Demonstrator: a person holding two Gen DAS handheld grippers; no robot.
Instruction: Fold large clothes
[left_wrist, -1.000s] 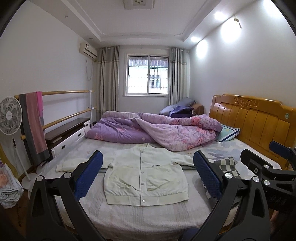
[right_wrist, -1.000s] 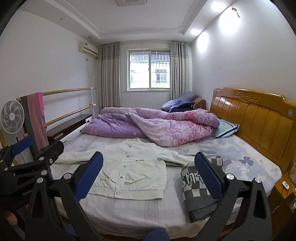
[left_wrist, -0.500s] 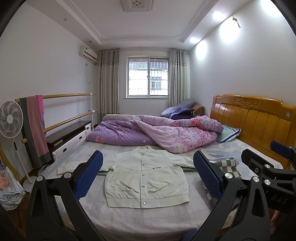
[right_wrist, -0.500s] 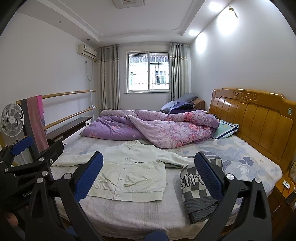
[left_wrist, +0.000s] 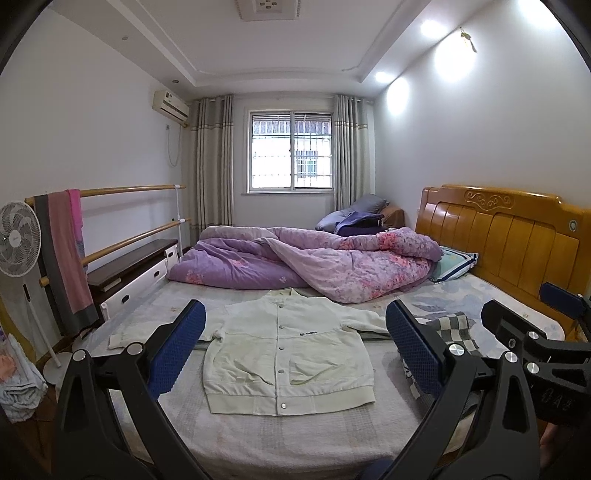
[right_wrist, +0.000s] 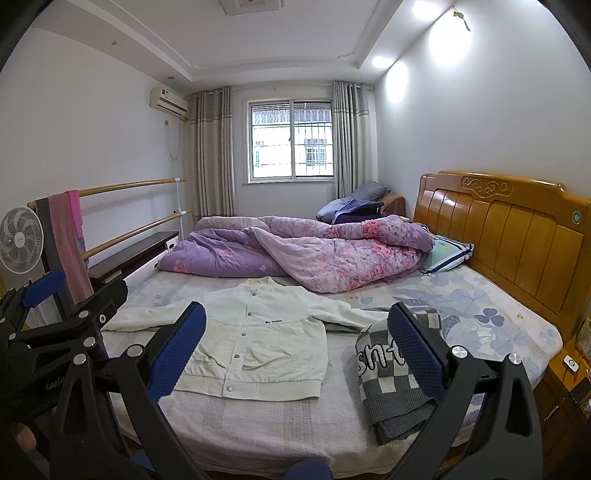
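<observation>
Wooden and wide, one bed (left_wrist: 325, 446) fills the room, its carved headboard (left_wrist: 502, 236) at 3 o'clock in both views. One purple quilt (left_wrist: 303, 262) lies bunched across the far half of the mattress, at 12 o'clock, and one pillow (left_wrist: 456, 260) sits just beside it against the headboard.

One cream jacket (left_wrist: 284, 354) lies flat on the near half of the bed, buttoned front up. Its long axis runs from hem to collar, with the collar pointing to 12 o'clock toward the quilt and the hem toward the camera. The sleeves spread to 9 and 3 o'clock. The collar lies just in front of the quilt edge, and I cannot tell if they touch.

One grey checkered knit (right_wrist: 391, 373), folded, lies near the jacket at its 3 o'clock side, close to the right sleeve end.

One fan (left_wrist: 18, 243) stands by the wall at 9 o'clock, beside a rail with a hanging pink towel (left_wrist: 66, 254).

Two grippers are seen. The left gripper (left_wrist: 295, 343) is spread wide above the near bed edge and holds nothing. The right gripper (right_wrist: 297, 341) is equally wide, empty too.
</observation>
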